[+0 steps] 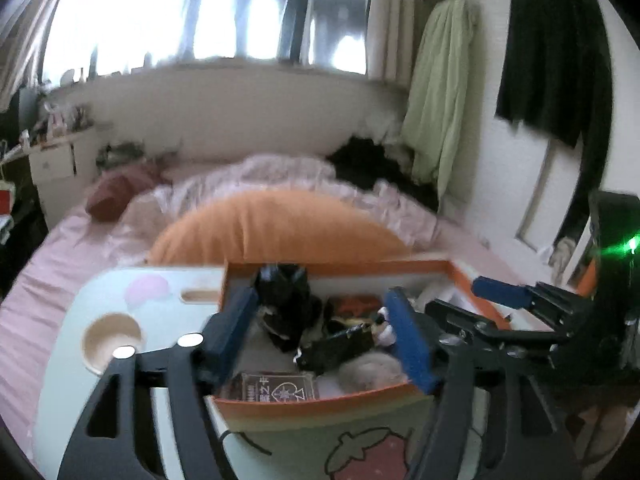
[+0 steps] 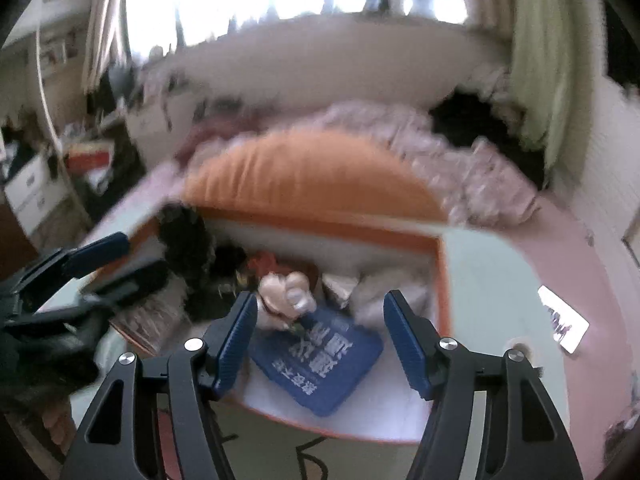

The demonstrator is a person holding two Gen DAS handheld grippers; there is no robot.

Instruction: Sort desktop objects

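The orange-rimmed box [image 1: 400, 268] sits on the pale tabletop [image 1: 72, 360] in the lower middle of both frames, serving as the catch-all for sorted items. It is already crowded: a dark fuzzy thing [image 1: 284, 292] at the back left, a card pack [image 1: 276, 392] at the near edge, a small doll [image 2: 286, 292] and a blue pouch [image 2: 320, 364] in the right-wrist view. Both claws hang over it, tilted down. The left claw [image 1: 320, 340] is spread, nothing pinched, the clutter lying just beyond its tips. The right claw [image 2: 318, 344] is likewise spread and empty, with the pouch lying between and below its fingers.
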